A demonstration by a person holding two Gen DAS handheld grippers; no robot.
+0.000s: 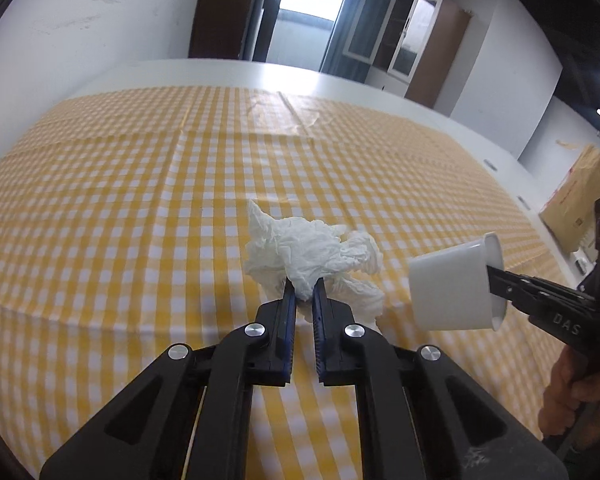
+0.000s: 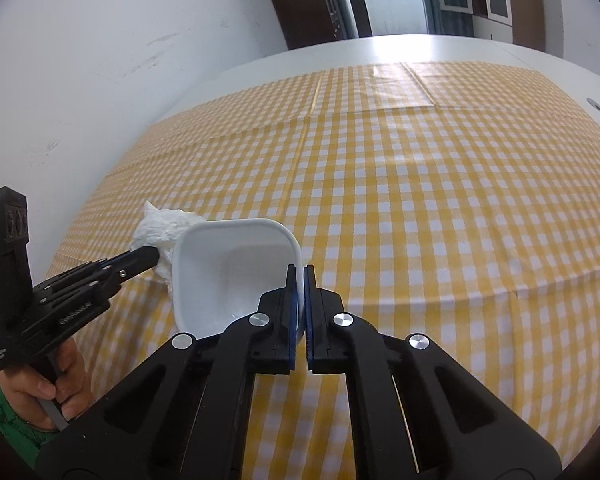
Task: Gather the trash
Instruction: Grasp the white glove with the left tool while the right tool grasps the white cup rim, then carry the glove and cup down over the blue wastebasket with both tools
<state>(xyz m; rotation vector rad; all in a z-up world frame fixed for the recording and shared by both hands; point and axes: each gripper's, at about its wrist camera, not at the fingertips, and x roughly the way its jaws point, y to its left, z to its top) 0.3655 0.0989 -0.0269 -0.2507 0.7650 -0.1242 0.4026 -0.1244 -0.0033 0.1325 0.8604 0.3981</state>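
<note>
Both tongs are engaged. Left tongs (image 1: 304, 294) are pinched nearly closed on a crumpled white tissue (image 1: 312, 256), gripping its near lower fold; most of the wad bulges beyond the tips. Right tongs (image 2: 299, 276) are clamped fully on the wall of a white cup (image 2: 236, 272), one finger inside the rim and one outside, with the cup tipped so its mouth faces back toward the right wrist camera.

Location: in the left wrist view the tissue sits at centre, over the yellow checked tablecloth (image 1: 120, 200) on the table, with the cup at 3 o'clock of it, near but apart. Whether either item rests on the cloth or hangs clear of it cannot be confirmed.

Assessment: the step in hand appears to be securing both items for removal. Recommended practice: hold the tissue grip firm, since only a fold is caught and it may slip out; keep the cup steady, since a thin wall can pivot between the pads.

Pose: both tools point downward and forward across the table, converging. A hand (image 2: 56, 388) with a green sleeve (image 2: 4, 420) grips the left handle at 8 o'clock in the right wrist view.
</note>
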